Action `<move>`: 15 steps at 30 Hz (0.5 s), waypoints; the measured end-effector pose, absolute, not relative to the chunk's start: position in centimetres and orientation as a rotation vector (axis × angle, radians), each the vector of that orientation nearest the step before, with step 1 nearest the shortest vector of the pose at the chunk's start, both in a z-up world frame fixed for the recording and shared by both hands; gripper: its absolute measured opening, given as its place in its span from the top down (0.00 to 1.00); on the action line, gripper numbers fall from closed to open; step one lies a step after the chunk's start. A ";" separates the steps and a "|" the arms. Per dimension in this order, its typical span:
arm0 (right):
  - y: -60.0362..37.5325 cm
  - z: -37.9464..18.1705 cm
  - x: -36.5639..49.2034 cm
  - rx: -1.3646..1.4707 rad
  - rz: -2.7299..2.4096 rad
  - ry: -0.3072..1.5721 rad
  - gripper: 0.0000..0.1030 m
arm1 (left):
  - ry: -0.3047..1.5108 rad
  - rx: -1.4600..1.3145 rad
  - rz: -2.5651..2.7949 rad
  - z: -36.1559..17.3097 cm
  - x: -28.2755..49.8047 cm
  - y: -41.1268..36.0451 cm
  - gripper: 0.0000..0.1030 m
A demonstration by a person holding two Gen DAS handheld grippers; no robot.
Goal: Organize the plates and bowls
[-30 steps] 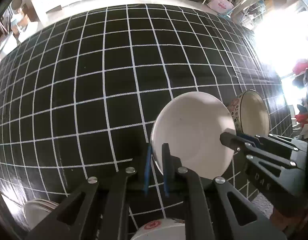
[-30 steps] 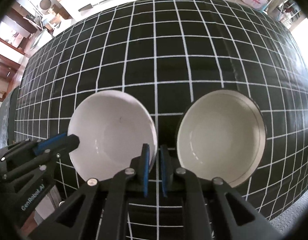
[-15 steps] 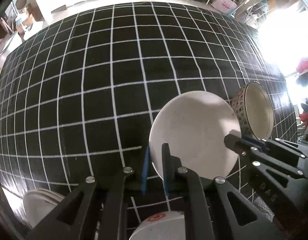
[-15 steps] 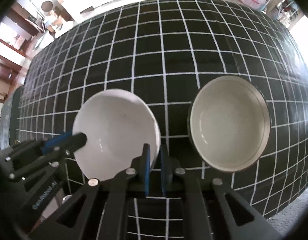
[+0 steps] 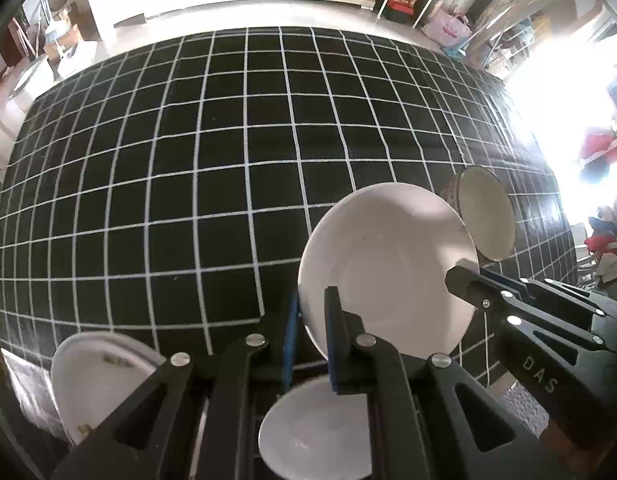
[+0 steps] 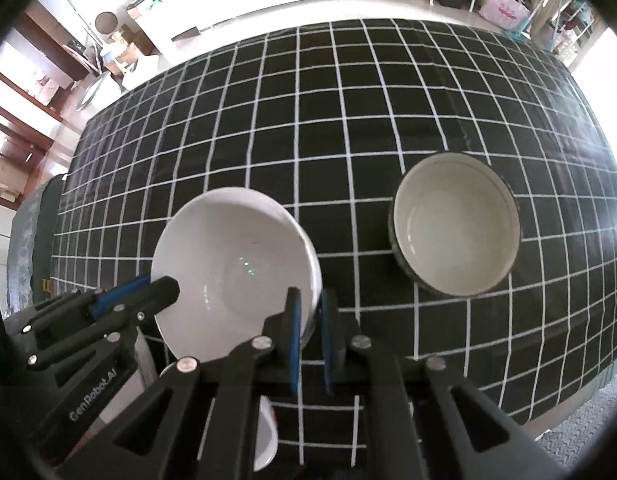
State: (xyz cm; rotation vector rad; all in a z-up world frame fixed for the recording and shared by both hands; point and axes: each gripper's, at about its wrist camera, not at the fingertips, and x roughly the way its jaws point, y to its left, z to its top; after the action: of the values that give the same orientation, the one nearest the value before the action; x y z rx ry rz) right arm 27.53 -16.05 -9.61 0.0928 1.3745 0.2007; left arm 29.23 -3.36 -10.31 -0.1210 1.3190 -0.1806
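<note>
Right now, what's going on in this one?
A person is holding one white bowl with both claws: the left claw is clamped on one side of its rim, and the right claw is clamped on the opposite side. The bowl sits above the black checked tablecloth. A second, dark-rimmed bowl rests on the cloth beside it. More white dishes lie near the table's close edge.

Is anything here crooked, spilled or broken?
Nothing is spilled or visibly broken. One oddity: the white bowl hangs tilted above the checked cloth, pinched at opposite rims by the left gripper and right gripper. The patterned bowl stands upright.
</note>
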 end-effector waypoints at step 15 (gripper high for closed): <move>-16.4 -6.9 24.7 0.094 0.234 1.339 0.88 | 1.302 -0.129 -0.156 -8.1 22.4 -3.0 0.91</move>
State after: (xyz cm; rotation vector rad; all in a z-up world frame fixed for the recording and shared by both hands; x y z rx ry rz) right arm 24.74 -16.39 -6.85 0.0935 1.3390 0.2335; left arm 22.43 -2.97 -8.15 -0.1287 1.3022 -0.1560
